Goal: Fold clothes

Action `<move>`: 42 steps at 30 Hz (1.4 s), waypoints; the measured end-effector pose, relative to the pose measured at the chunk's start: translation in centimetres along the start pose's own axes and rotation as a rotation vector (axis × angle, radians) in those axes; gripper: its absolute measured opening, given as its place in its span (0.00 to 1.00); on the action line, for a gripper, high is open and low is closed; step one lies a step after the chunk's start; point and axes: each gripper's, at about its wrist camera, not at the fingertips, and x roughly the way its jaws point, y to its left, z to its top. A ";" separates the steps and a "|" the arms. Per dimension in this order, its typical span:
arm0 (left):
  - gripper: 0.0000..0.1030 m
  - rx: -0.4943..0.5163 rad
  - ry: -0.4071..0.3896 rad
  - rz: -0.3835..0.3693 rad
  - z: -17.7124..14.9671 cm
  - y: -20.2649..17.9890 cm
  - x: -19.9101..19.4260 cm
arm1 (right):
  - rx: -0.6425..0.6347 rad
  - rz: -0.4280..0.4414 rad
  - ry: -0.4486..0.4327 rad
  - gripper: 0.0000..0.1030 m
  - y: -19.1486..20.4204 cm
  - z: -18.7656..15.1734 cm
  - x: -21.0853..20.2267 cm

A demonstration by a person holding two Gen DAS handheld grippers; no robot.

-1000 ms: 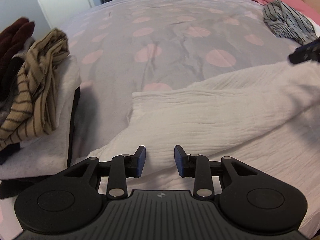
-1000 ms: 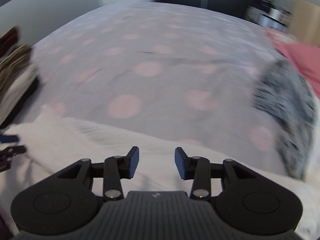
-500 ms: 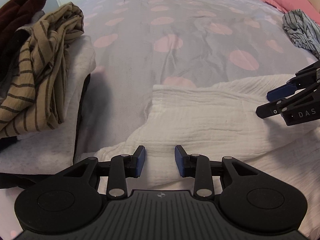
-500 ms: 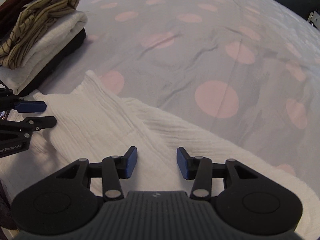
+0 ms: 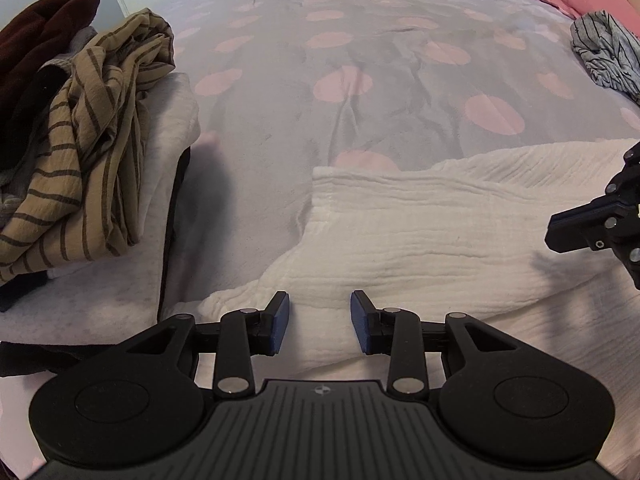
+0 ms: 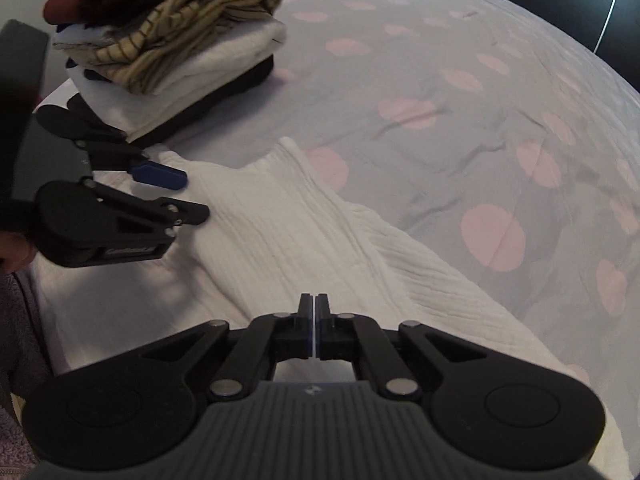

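A white crinkled garment (image 5: 420, 232) lies spread on the dotted bedspread, with a sleeve-like flap pointing up the bed (image 6: 288, 168). My left gripper (image 5: 319, 320) is open, low over the garment's near left edge with cloth between and below its fingers. In the right wrist view the left gripper (image 6: 192, 196) shows open at the left. My right gripper (image 6: 315, 308) is shut, its blue pads pressed together on the white garment with a thin white sliver between them. From the left wrist view the right gripper (image 5: 560, 236) reaches in from the right edge.
A stack of folded clothes, topped by a tan striped garment (image 5: 92, 152) and a dark red one (image 5: 40, 28), stands at the bed's left. A grey striped garment (image 5: 608, 52) lies crumpled far right by a pink pillow (image 5: 592, 0). The grey pink-dotted bedspread (image 5: 360, 80) stretches beyond.
My right gripper has shut; it was open half a second ago. It has also swung left and lower over the white garment. The left gripper has stayed open and shifted only slightly.
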 end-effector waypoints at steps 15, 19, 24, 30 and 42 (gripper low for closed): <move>0.37 -0.007 0.006 0.015 -0.1 -0.6 -0.1 | 0.117 -0.060 0.043 0.38 -4.8 -0.7 2.5; 0.37 -0.009 0.007 0.016 -0.1 -0.3 0.0 | 0.063 -0.031 0.061 0.01 -3.6 -0.9 3.0; 0.37 -0.027 -0.018 0.019 0.0 0.3 -0.7 | 0.020 0.021 0.033 0.00 -2.2 -0.4 1.1; 0.39 -0.030 -0.013 0.033 -0.2 0.6 -0.7 | 0.040 -0.007 0.007 0.10 -2.6 -0.4 0.9; 0.39 0.018 0.039 0.064 -0.1 -0.5 0.7 | 0.087 -0.118 0.044 0.50 -4.9 -0.4 4.0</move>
